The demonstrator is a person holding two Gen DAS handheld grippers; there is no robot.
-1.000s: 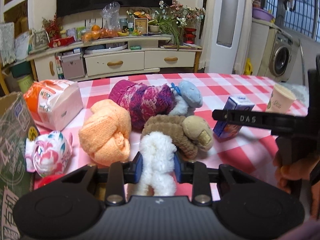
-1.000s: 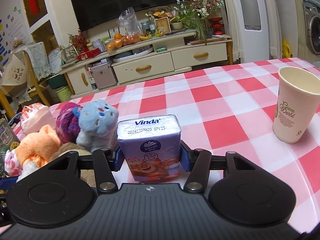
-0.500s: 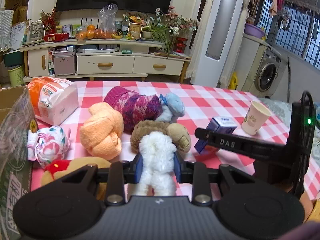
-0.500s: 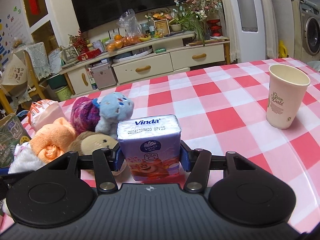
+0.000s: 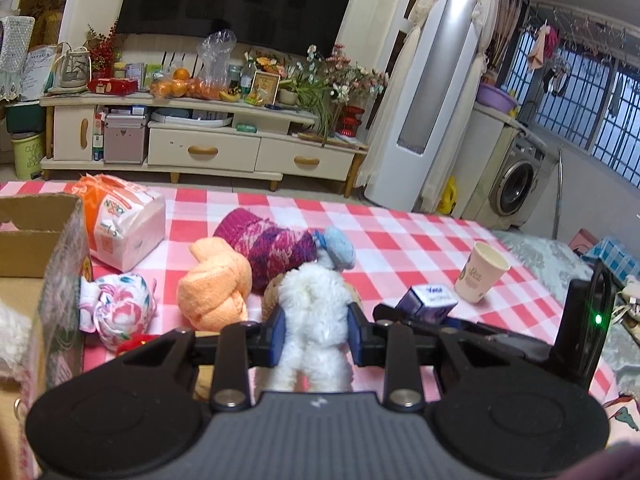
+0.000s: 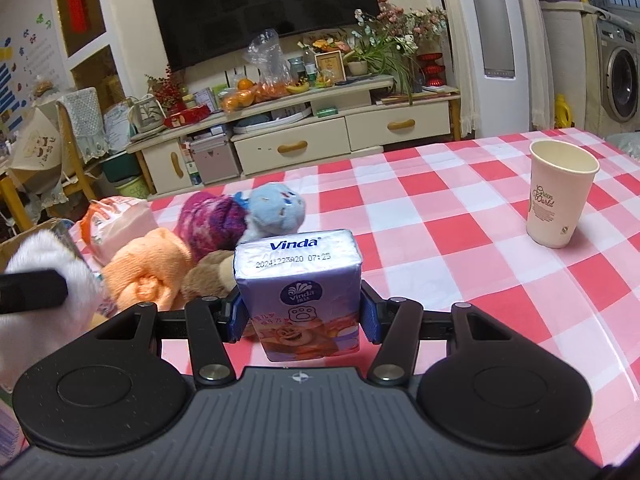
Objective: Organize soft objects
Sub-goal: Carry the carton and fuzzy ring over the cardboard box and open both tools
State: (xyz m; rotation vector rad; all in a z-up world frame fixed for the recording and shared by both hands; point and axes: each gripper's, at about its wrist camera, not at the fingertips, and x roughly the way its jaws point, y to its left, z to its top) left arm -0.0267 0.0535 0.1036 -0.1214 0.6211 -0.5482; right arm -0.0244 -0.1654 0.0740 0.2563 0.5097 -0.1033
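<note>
White plush (image 5: 314, 312) btwn left jaws

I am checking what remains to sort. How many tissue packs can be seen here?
2. The small purple Vinda tissue pack is clamped in the right gripper. The large orange-and-white tissue pack lies on the checked tablecloth beside the cardboard box. The box may hide others.

dark tv (image 6: 260, 4) above cream cabinet (image 6: 296, 136); washing machine (image 5: 516, 188) beside barred window (image 5: 592, 92).
</note>
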